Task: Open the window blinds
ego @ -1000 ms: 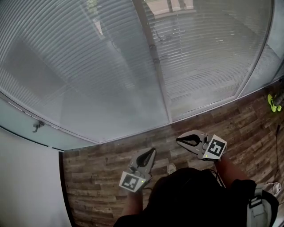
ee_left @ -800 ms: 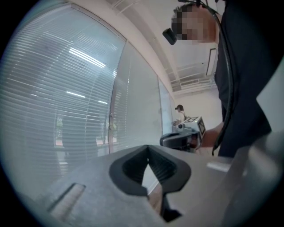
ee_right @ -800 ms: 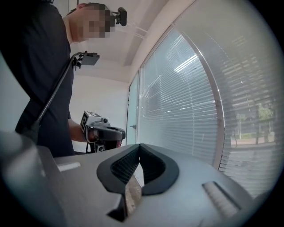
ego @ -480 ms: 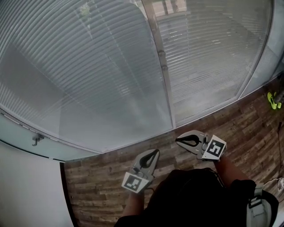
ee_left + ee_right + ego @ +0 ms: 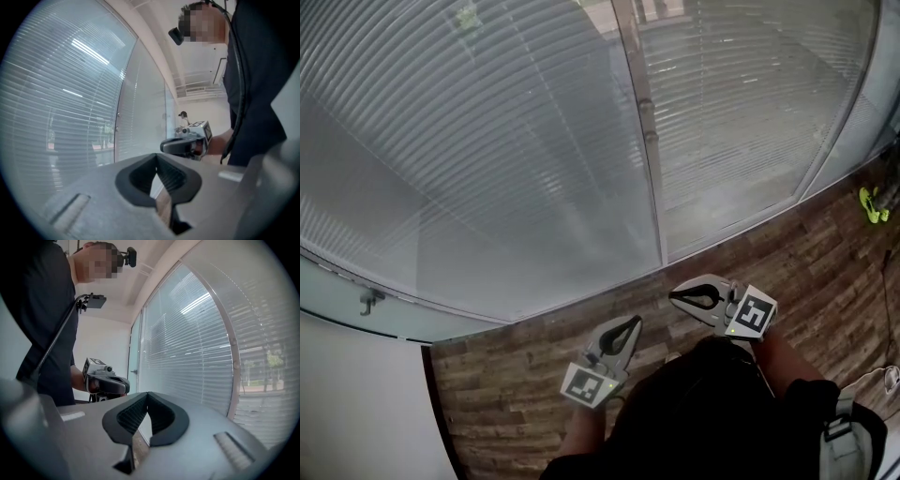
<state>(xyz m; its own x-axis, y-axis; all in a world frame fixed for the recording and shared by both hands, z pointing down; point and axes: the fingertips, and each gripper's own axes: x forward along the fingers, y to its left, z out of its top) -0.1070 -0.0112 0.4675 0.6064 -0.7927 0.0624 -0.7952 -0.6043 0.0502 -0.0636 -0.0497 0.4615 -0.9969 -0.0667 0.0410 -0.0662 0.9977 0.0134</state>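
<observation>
Everything here turns on the post that splits the window into two panes, so I place the rest from it. The window blinds hang down on both sides of the post, their slats running level, crosswise to it. They are closed on the pane to its left and show some of the outdoors on the pane to its right.

Both my claws are short of the post's foot, over the wooden floor and touching nothing. My right gripper has its jaws pressed together with nothing between them. It sits just right of the post's foot and is the nearer of the two. My left gripper is likewise closed and empty. It points up toward the glass from just left of the post's line and a little further back.

Small fittings show partway up the post. They may be the blind control, but they are too small for me to tell. If so, I judge the reach is forward and up, and the right claw has the shorter way.
</observation>
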